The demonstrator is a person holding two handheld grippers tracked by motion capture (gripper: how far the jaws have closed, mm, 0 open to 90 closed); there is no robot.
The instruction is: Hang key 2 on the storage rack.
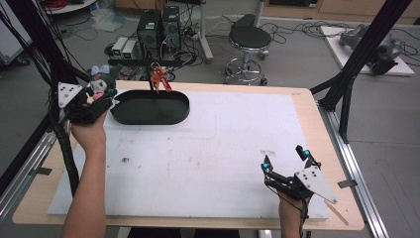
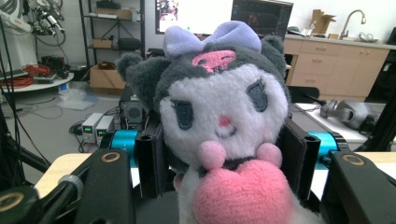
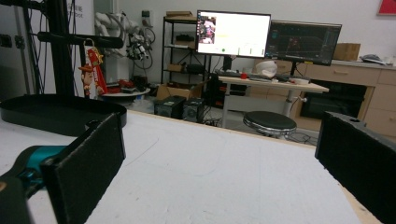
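Clamping the plush doll (image 2: 219, 126), left tool (image 1: 101, 101); right tool (image 1: 286, 159) released, apart.

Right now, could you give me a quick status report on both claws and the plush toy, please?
Left claw shut on plush toy, held beside the black tray. Right claw open, nothing between its jaws, low over the white mat. Figure keychain hangs above the tray.

left hand-held gripper (image 1: 101, 101): black body, grey three-cornered plate on top, teal cylinders beside flat black jaws, brass-ringed screws | right hand-held gripper (image 1: 286, 161): black frame, grey screw-dotted plate, teal-tipped jaws with black pads, black cable | forearms: bare, no sleeves
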